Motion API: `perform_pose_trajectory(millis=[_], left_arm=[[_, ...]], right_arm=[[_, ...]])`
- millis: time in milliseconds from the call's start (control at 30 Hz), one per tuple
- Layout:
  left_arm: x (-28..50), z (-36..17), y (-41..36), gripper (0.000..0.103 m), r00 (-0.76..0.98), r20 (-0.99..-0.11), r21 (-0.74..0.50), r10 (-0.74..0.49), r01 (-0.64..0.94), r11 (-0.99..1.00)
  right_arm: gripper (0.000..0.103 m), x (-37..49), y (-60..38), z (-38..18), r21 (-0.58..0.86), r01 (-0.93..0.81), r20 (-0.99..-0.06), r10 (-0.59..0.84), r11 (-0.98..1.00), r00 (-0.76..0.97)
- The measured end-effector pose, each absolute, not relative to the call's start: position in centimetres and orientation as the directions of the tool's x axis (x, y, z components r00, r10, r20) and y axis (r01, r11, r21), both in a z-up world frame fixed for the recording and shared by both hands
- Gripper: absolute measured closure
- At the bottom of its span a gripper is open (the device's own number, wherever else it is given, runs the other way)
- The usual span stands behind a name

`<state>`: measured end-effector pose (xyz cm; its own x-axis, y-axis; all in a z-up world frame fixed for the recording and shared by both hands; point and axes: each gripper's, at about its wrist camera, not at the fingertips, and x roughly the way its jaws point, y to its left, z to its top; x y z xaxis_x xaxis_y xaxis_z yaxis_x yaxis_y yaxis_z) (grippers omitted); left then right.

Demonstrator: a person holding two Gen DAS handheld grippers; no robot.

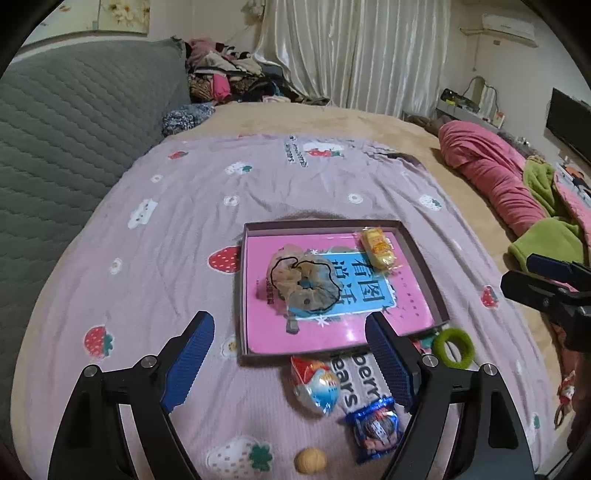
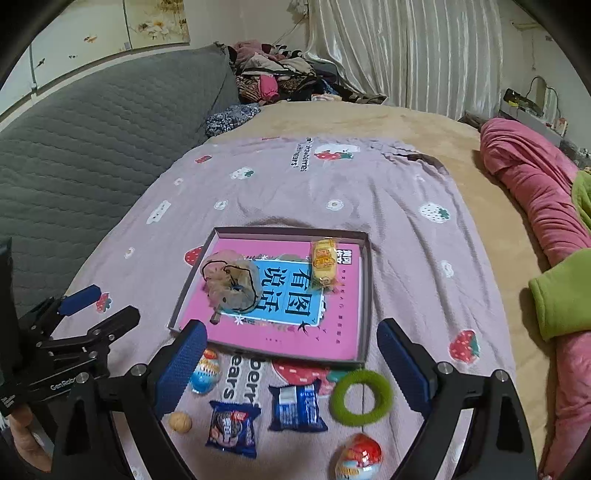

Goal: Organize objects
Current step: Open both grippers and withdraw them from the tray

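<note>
Blue snack packet (image 1: 375, 430) partly hidden behind right finger of left gripper (image 1: 291, 363). Shallow grey box lid (image 2: 364, 295) on bed holds pink book (image 2: 295, 325), beige frilly scrunchie (image 2: 229, 284), yellow wrapped cake (image 2: 324, 266). Both grippers' fingers wide, empty; right gripper (image 2: 295, 369) over snacks.

Left gripper (image 1: 291, 354) and right gripper (image 2: 291, 363) gape, empty.

A home bedroom is shown: a wide bed (image 1: 332, 122) is covered by a lilac strawberry-print sheet (image 1: 295, 192), backed by a grey quilted headboard (image 1: 74, 122). Heaped clothes (image 1: 229, 74), white pleated curtains (image 1: 351, 48) and a wall-mounted air conditioner (image 1: 509, 27) are seen behind.
</note>
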<state>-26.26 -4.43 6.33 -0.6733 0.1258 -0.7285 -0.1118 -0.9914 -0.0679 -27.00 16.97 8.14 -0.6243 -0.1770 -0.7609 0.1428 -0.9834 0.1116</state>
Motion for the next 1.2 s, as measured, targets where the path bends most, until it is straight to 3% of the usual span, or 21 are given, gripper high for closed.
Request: perform_pose_trajectory(millis=[1200], left_arm=[[-11.6,8.9,-0.2,0.018,-0.684,-0.716,-0.048,0.142,-0.154,-0.987]], right_arm=[[0.007,-12.0,20.0,13.1,0.052,0.182,-0.695,-0.166,-0.982,-0.699]])
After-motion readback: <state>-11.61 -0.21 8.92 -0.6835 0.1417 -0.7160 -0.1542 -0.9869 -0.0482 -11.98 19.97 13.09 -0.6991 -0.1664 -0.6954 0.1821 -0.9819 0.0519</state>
